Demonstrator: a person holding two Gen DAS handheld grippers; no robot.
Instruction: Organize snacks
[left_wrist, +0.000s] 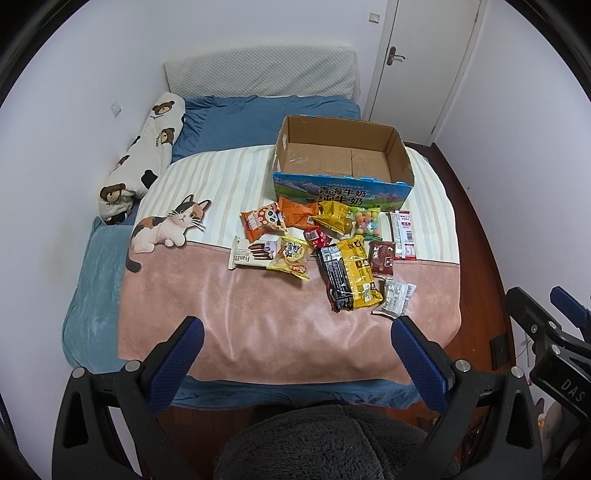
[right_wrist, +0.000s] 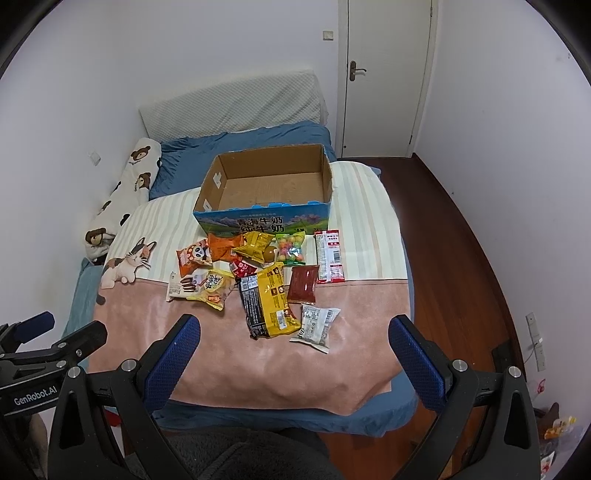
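An open cardboard box (left_wrist: 341, 158) (right_wrist: 266, 184) with a blue printed front stands on the bed and looks empty inside. Several snack packets lie in front of it: a large yellow and black bag (left_wrist: 351, 277) (right_wrist: 267, 299), a Franzzi wafer pack (left_wrist: 253, 254), an orange panda packet (left_wrist: 262, 219) (right_wrist: 194, 256), a candy-ball bag (left_wrist: 365, 221) (right_wrist: 291, 249), a dark red packet (right_wrist: 303, 284), a grey packet (right_wrist: 316, 326). My left gripper (left_wrist: 297, 336) is open and empty above the blanket's near edge. My right gripper (right_wrist: 295, 334) is open and empty, near the grey packet.
The snacks lie on a pink and striped cat blanket (left_wrist: 258, 314) over a blue bed. A bear-print bolster (left_wrist: 147, 147) lies along the left wall. A white door (right_wrist: 384, 74) and wooden floor (right_wrist: 461, 258) are at the right. My right gripper shows at the left view's right edge (left_wrist: 546, 332).
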